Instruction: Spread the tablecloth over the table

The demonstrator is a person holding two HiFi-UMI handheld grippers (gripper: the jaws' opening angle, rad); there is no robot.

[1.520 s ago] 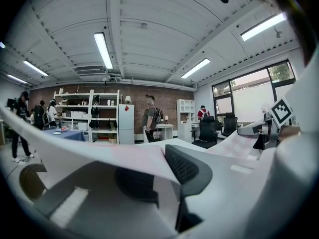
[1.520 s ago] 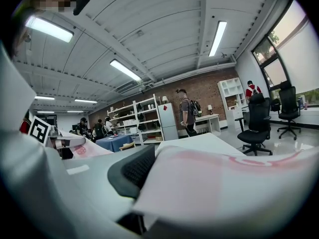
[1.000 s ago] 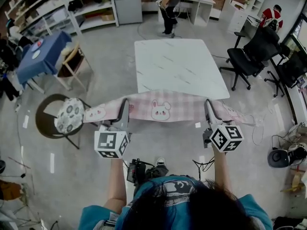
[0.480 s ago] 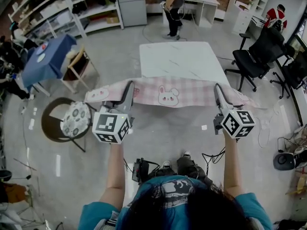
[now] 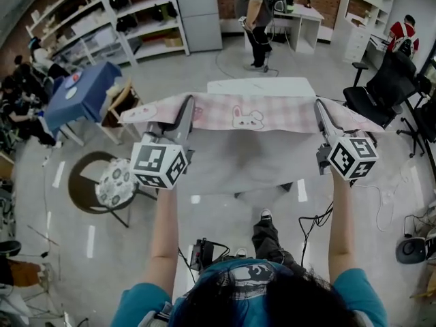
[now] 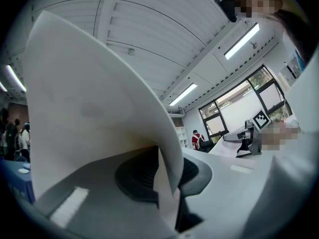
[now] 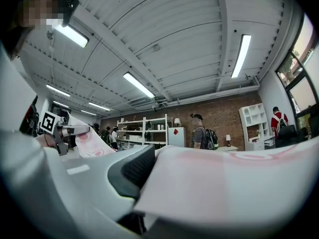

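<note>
A pink checked tablecloth (image 5: 252,118) with a bunny print hangs stretched between my two grippers, raised in front of me. It covers most of the white table (image 5: 259,86); only the table's far edge shows. My left gripper (image 5: 185,112) is shut on the cloth's left part, and a big fold of tablecloth (image 6: 99,113) rises over its jaws. My right gripper (image 5: 320,113) is shut on the cloth's right part; the tablecloth (image 7: 224,183) drapes over its right jaw. Both grippers tilt upward toward the ceiling.
A person with a backpack (image 5: 262,5) stands beyond the table. Black office chairs (image 5: 385,87) are at the right. At the left stand a round patterned stool (image 5: 116,181), a wooden chair (image 5: 119,104) and a blue-covered table (image 5: 75,94). Shelves (image 5: 109,12) line the back wall.
Both grippers have lifted the cloth higher and forward, so it now hides most of the table. The left end of the cloth has flipped up over the left jaws.
</note>
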